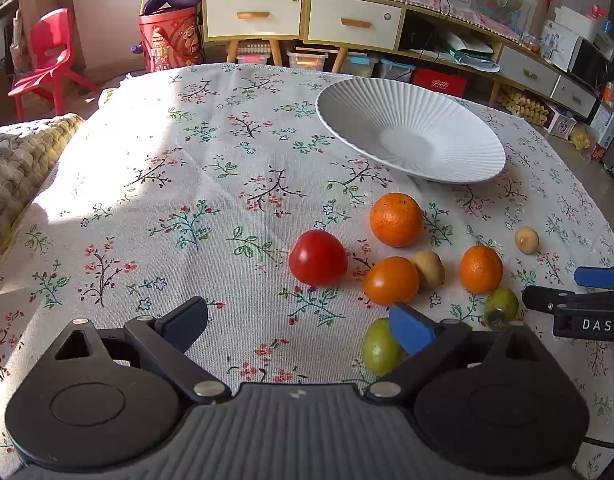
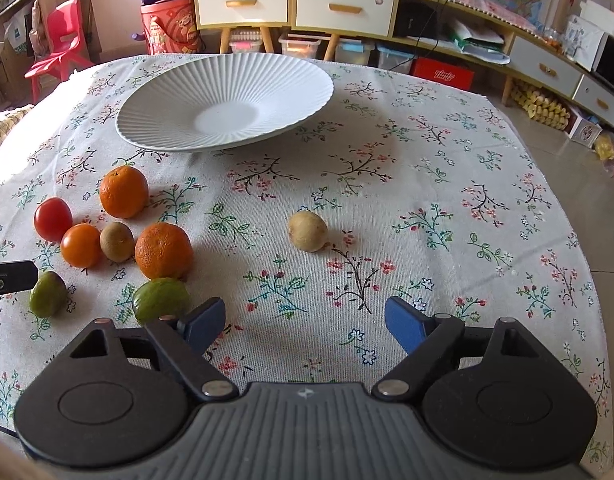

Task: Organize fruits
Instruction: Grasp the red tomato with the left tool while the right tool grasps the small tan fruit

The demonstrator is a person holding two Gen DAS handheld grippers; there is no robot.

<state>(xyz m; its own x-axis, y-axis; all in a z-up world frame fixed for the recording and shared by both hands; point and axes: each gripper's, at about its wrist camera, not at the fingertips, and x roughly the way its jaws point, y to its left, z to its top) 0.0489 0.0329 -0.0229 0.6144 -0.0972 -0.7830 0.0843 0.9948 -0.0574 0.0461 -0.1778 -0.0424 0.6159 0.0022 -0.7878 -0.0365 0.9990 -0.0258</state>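
A white ribbed plate (image 1: 411,132) (image 2: 227,104) lies empty at the far side of the floral tablecloth. Loose fruit sits in front of it: a red tomato (image 1: 318,257) (image 2: 53,219), a large orange (image 1: 396,219) (image 2: 123,191), a smooth orange fruit (image 1: 391,280) (image 2: 81,245), another orange (image 1: 481,269) (image 2: 163,251), a brown fruit (image 1: 428,268) (image 2: 116,241), two green fruits (image 1: 379,346) (image 1: 501,307) (image 2: 159,300) (image 2: 47,294), and a pale fruit (image 1: 526,239) (image 2: 308,231) apart on the right. My left gripper (image 1: 303,322) is open, short of the tomato. My right gripper (image 2: 303,324) is open, short of the pale fruit.
The tablecloth (image 2: 387,184) covers a round-edged table. A knitted cushion (image 1: 15,160) lies at the left edge. Beyond stand a red chair (image 1: 51,56), a red bucket (image 1: 173,40), white drawers (image 1: 303,16) and floor boxes. The right gripper's finger (image 1: 579,304) pokes into the left wrist view.
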